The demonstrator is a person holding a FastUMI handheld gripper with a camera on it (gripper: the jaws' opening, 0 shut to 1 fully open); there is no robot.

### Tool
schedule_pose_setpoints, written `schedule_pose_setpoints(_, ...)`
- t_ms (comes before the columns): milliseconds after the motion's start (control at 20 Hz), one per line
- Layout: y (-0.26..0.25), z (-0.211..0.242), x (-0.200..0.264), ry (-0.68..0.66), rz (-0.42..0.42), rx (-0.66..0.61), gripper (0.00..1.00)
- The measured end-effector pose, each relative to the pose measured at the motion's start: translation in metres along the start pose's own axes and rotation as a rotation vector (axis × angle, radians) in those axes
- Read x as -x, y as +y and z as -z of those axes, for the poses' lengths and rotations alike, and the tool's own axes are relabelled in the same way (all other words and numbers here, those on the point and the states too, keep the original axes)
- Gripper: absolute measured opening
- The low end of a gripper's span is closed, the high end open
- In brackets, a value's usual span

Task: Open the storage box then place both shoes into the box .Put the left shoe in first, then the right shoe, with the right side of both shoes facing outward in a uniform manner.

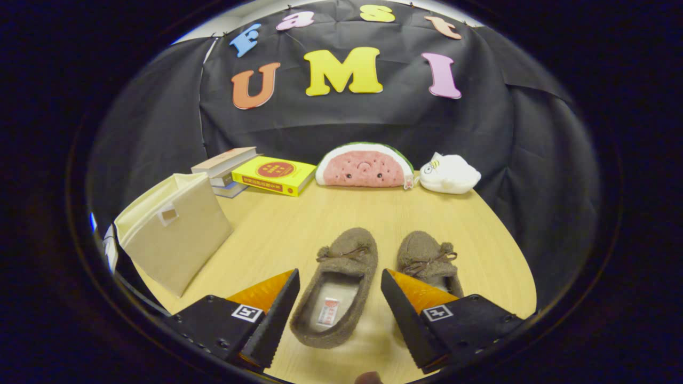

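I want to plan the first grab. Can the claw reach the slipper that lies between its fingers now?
Probably yes. The claw is open, its fingers on either side of the slipper, and nothing lies across it. The other slipper sits beside the right finger and may get nudged.

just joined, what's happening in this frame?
A handheld gripper hangs open over a wooden table, fingers either side of a brown fuzzy slipper, gripping nothing. The second slipper lies beside it, partly behind one finger. The beige storage box stands off to the side near a stack of books; no shoe shows in it. A watermelon plush and a white plush sit at the back.
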State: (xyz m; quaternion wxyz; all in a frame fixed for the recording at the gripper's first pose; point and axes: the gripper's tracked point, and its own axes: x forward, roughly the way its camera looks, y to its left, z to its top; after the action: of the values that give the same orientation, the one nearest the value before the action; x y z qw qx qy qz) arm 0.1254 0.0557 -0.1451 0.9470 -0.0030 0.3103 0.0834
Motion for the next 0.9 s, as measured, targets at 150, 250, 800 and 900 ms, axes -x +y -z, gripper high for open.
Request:
schedule_pose_setpoints(150, -0.013, 0.010, -0.015, 0.049, 0.042, -0.050, 0.84)
schedule_pose_setpoints(250, -0.013, 0.023, -0.027, 0.097, 0.025, -0.108, 0.83)
schedule_pose_setpoints(800, -0.012, 0.040, -0.052, 0.239, 0.015, -0.306, 0.17)
schedule_pose_setpoints(900, -0.014, 0.038, -0.052, 0.233, 0.005, -0.369, 0.09)
